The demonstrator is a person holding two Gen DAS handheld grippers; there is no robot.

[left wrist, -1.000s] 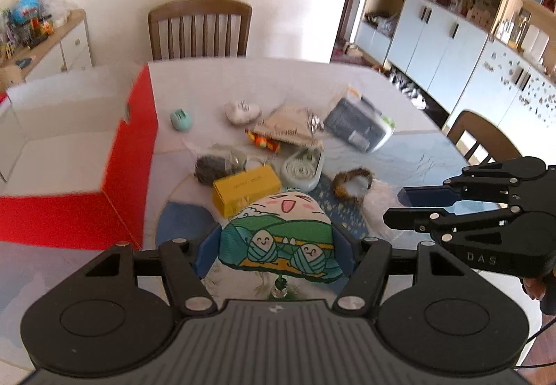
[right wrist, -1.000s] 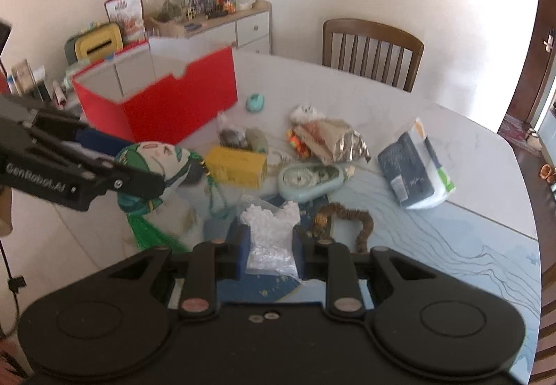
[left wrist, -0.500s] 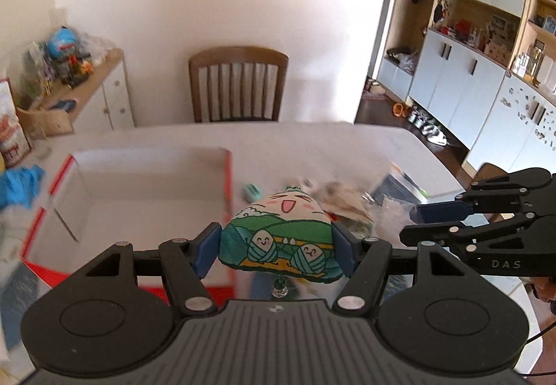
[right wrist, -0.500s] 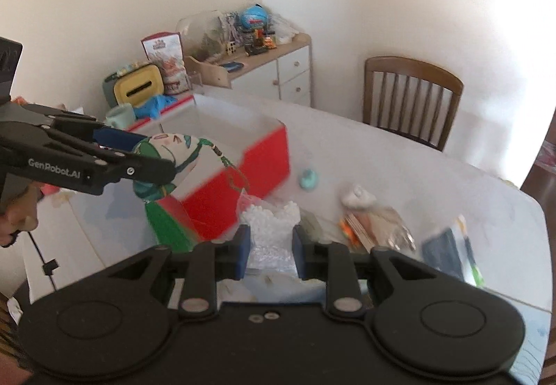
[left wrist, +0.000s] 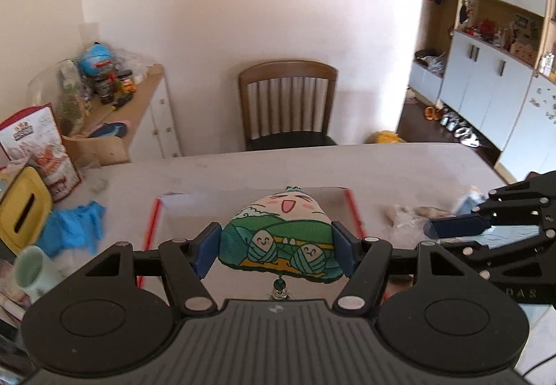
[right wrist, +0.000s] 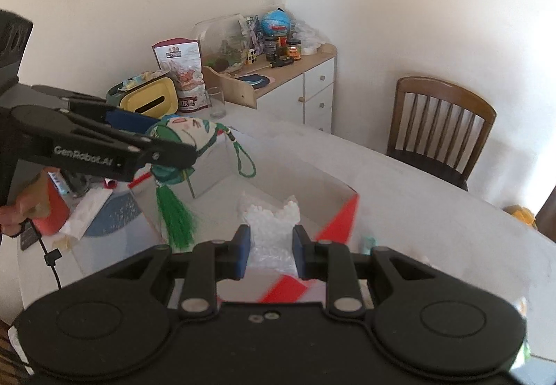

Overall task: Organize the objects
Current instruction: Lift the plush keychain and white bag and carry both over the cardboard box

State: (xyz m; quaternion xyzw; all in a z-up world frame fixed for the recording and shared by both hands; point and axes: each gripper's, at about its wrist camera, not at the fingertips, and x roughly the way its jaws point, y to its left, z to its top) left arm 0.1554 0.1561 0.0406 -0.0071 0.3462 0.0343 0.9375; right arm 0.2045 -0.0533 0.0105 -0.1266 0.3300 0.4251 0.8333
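Seen from the left wrist, the open box (left wrist: 354,207) sits on the table (left wrist: 243,169) at centre. The pouch (left wrist: 278,235) hangs above the box interior, between the left gripper's (left wrist: 276,251) pads. At 12 o'clock, behind the table's far edge, stands a chair (left wrist: 287,100). At 10 o'clock a sideboard (left wrist: 153,107) lies against the wall, beside the table. At 9 o'clock a tissue box (left wrist: 21,207) and a cloth (left wrist: 74,228) rest on the table, with a cup (left wrist: 33,275) nearer. At 3 o'clock the right gripper (left wrist: 451,228) holds a bag (right wrist: 269,228) over the box.
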